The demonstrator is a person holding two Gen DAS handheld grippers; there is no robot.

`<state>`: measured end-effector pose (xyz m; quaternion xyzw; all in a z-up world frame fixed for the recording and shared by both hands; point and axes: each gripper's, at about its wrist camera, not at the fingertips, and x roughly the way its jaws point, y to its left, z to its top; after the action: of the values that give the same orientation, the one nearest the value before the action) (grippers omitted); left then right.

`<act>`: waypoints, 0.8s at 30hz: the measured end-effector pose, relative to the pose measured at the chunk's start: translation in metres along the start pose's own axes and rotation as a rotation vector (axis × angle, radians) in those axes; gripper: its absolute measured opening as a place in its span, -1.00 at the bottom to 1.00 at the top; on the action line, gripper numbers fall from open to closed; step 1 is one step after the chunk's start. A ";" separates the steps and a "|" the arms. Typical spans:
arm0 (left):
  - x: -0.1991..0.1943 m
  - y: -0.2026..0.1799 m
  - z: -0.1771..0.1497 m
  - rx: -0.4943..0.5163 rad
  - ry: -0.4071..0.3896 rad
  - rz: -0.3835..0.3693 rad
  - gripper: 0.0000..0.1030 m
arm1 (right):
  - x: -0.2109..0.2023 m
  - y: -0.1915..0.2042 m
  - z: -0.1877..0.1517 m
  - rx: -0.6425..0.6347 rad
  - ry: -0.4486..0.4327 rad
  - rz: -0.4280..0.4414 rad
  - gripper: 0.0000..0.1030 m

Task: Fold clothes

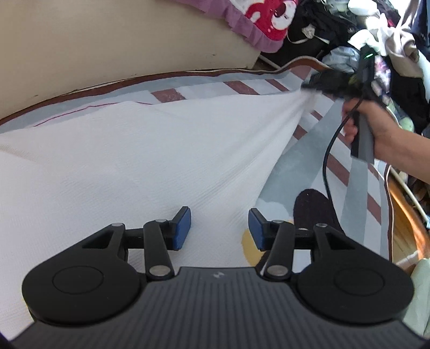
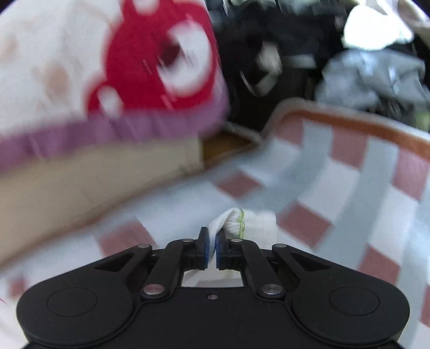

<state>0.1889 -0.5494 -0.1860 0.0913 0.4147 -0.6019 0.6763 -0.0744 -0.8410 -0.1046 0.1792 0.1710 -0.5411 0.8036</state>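
Note:
A white ribbed garment point(image 1: 139, 161) lies spread over the checked bedspread point(image 1: 346, 171). My left gripper point(image 1: 219, 228) is open and hovers just above the garment's near edge, holding nothing. My right gripper point(image 1: 311, 86) is shut on a far corner of the garment and pulls it taut up to the right. In the right wrist view my right gripper point(image 2: 211, 251) pinches the white hem with a green stitch line point(image 2: 242, 222) between its blue pads point(image 2: 205, 252). That view is blurred.
A beige headboard point(image 1: 107, 48) and a red-and-purple pillow point(image 1: 258, 21) lie behind the bed. A heap of mixed clothes point(image 1: 376, 40) sits at the back right. A dark sock-like item point(image 1: 314, 212) lies right of my left gripper. A black cable point(image 1: 326, 161) hangs from the right gripper.

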 end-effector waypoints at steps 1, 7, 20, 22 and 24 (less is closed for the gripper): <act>-0.001 0.002 0.000 -0.005 -0.003 -0.001 -0.10 | -0.003 -0.001 0.003 0.013 -0.019 0.014 -0.92; 0.004 -0.007 0.000 0.013 -0.009 0.043 -0.08 | 0.024 -0.027 -0.004 -0.007 0.166 -0.061 -0.91; -0.036 0.006 0.003 -0.057 -0.070 0.084 -0.03 | 0.002 -0.045 -0.012 0.202 0.151 -0.147 -0.08; -0.044 0.007 0.000 -0.077 -0.061 0.118 -0.03 | -0.016 -0.029 -0.016 0.271 0.194 -0.010 -0.08; -0.056 0.008 -0.005 -0.103 -0.051 0.150 -0.03 | -0.039 -0.004 -0.028 0.315 0.244 0.149 -0.08</act>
<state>0.1975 -0.5032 -0.1545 0.0718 0.4197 -0.5298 0.7335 -0.0939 -0.7975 -0.1107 0.3791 0.1667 -0.4746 0.7767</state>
